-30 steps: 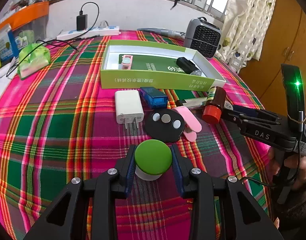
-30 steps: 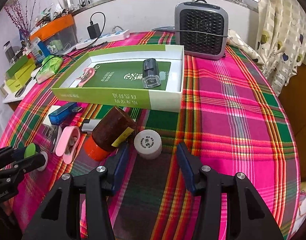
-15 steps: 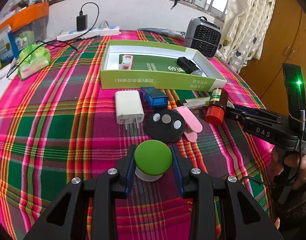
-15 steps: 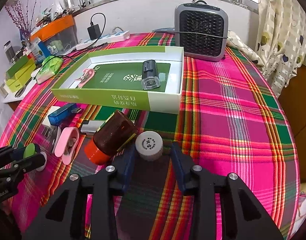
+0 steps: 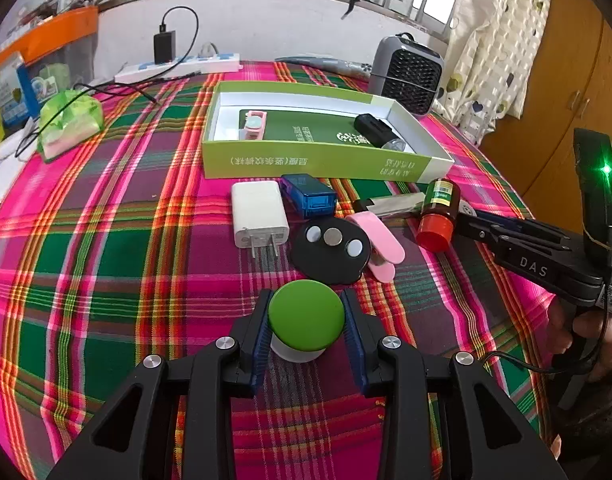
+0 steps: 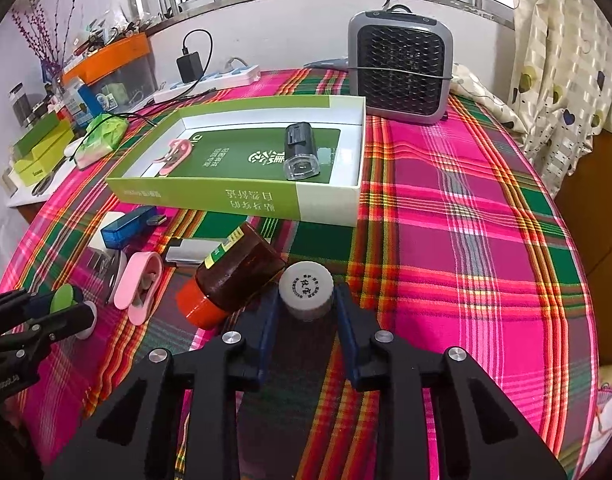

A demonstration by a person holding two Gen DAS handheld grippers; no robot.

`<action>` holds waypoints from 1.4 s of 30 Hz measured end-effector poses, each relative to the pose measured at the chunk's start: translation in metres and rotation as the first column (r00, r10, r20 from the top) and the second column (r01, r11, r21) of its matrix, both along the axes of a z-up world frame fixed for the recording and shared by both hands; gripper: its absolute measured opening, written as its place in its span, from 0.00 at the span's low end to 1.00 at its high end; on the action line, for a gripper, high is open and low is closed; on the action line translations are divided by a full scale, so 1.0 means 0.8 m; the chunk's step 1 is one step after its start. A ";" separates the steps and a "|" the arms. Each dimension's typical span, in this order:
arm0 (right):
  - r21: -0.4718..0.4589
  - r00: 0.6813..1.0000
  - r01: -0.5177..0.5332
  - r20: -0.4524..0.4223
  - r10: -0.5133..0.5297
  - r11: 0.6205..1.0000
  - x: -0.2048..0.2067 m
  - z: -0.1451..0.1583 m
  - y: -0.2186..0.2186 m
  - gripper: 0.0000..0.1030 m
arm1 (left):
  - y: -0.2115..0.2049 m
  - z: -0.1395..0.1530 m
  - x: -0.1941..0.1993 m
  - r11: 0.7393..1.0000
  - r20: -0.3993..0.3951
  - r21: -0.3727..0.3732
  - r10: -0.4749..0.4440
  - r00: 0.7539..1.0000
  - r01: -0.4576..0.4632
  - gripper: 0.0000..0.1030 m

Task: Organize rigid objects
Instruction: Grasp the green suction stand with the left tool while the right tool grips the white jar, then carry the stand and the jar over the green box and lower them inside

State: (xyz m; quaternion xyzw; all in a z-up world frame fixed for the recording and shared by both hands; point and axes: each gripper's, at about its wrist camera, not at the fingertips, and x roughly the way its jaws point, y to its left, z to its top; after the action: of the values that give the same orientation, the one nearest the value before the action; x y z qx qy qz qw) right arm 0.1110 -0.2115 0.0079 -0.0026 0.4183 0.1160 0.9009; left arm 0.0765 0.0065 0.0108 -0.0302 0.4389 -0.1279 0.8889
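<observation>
My left gripper [image 5: 306, 322] is shut on a small jar with a green cap [image 5: 306, 314] that stands on the plaid cloth. In the right wrist view my right gripper [image 6: 306, 308] has its jaws closing on a small white jar [image 6: 306, 288], with both pads at its sides. A brown bottle with a red cap [image 6: 230, 280] lies against the left finger. Behind stands the open green box [image 6: 210, 200], holding a black cylinder [image 6: 300, 152] and a pink item [image 6: 176, 154]. A white charger [image 5: 258, 212], blue case [image 5: 309, 196], black fob [image 5: 329, 246] and pink clip [image 5: 379, 240] lie between.
A grey fan heater [image 6: 399, 76] stands at the back right. A power strip [image 5: 178, 70] with cables and a green tissue pack [image 5: 70, 124] lie at the back left. A silver lighter [image 6: 190, 250] rests by the bottle. A person's hand [image 5: 585, 328] holds the right gripper.
The right gripper's jaws have closed in around the small white jar, and the brown bottle has been nudged a little. The left gripper and its green-capped jar have not moved.
</observation>
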 end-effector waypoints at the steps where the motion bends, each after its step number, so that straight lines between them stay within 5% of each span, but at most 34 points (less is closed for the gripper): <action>1: -0.001 1.000 0.001 0.002 -0.001 1.000 -0.001 0.000 0.000 0.28 | 0.001 0.001 -0.002 1.000 0.001 -0.001 0.000 1.000 0.000 0.31; 22: 0.023 0.998 0.032 0.048 -0.033 0.999 -0.015 0.024 -0.013 0.28 | -0.004 0.034 0.000 1.000 0.057 0.006 -0.015 0.998 0.014 0.31; 42: 0.032 0.996 0.027 0.085 -0.029 0.999 0.016 0.051 -0.010 0.28 | -0.013 0.064 0.077 1.000 0.103 -0.017 -0.015 0.995 0.017 0.31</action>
State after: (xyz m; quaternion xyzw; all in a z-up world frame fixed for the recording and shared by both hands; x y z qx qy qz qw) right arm 0.1239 -0.2199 0.0485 0.0124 0.3776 0.1096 0.9194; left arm 0.1381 -0.0041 0.0622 -0.0279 0.3915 -0.1403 0.9090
